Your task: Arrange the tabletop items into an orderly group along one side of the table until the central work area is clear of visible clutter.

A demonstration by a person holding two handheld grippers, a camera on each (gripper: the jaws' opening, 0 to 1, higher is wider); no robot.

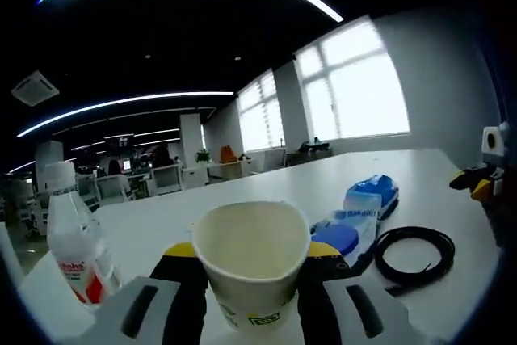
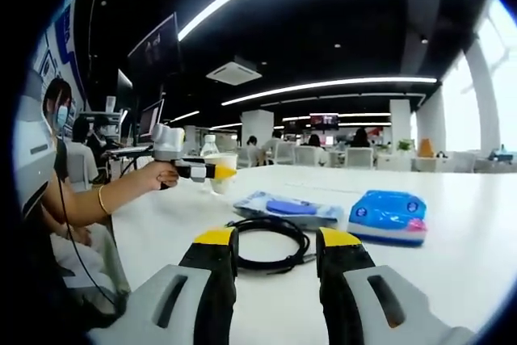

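- A large open-plan office with strip lights, bright windows and a wide white table (image 2: 452, 240).
- In the left gripper view, the left gripper (image 1: 252, 280) is clamped on a paper cup (image 1: 252, 260), upright and open at the top, its wall squeezed between the two yellow-tipped jaws.
- A water bottle (image 1: 74, 236) stands upright at about 9 o'clock from the cup, near the table's edge.
- At 2 o'clock lie a wet-wipes pack (image 1: 349, 228) and a blue pouch (image 1: 373, 193), their long axes running away toward the windows; a black cable coil (image 1: 414, 252) lies at 3 o'clock.
- In the right gripper view, the right gripper (image 2: 275, 260) has its jaws apart and holds nothing; the coil lies just ahead at 12 o'clock, making this hand the nearer one.
- Bare tabletop lies beyond the items.
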